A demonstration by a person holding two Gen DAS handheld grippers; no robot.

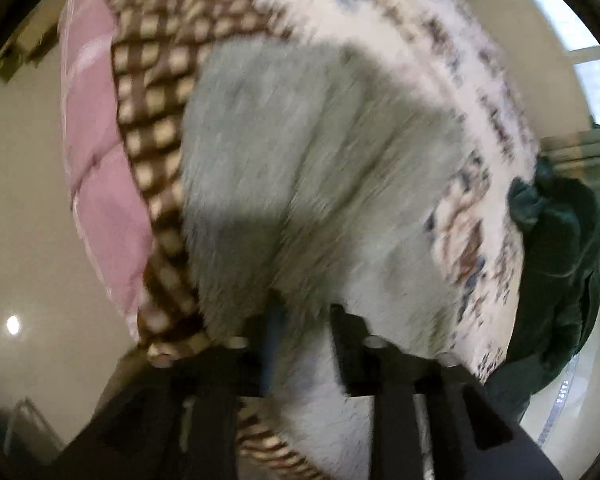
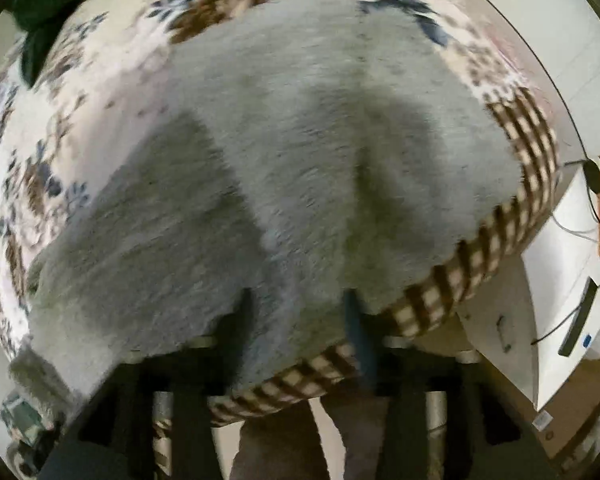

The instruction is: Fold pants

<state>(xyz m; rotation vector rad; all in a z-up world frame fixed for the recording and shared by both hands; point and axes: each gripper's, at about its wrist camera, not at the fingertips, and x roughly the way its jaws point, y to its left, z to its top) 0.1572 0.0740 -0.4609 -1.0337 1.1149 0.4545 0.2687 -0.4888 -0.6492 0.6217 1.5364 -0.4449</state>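
The pants (image 1: 300,168) are grey and fleecy and lie spread on a bed with a floral and brown-checked cover (image 1: 152,92). In the left wrist view my left gripper (image 1: 304,316) has grey fabric between its fingers, with the jaws set apart around it. The view is blurred. In the right wrist view the pants (image 2: 300,160) fill the middle. My right gripper (image 2: 296,308) also has the near edge of the pants between its two fingers, at the bed's checked edge (image 2: 432,300).
A pink quilt (image 1: 96,160) lies along the bed's left side. A dark green garment (image 1: 556,248) lies at the bed's right edge and shows top left in the right wrist view (image 2: 40,8). White furniture with cables (image 2: 572,280) stands to the right. Pale floor surrounds the bed.
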